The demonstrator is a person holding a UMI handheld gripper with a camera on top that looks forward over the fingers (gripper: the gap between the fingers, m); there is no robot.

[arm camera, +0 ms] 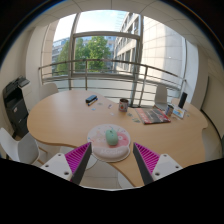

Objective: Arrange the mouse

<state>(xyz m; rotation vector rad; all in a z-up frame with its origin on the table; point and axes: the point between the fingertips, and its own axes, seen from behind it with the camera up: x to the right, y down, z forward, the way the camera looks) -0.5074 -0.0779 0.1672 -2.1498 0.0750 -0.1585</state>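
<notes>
Gripper (109, 165) released, pink pads spread, bottom centre of frame. Round plate (109, 141) with green item just ahead. Mouse (91, 99) sits upper-centre on table (60, 118), far side

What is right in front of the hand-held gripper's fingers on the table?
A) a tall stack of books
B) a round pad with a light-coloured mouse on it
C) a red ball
B: just ahead of the open hand-held gripper, a round pad lies on the wooden table with a light-coloured mouse resting on it.
</notes>
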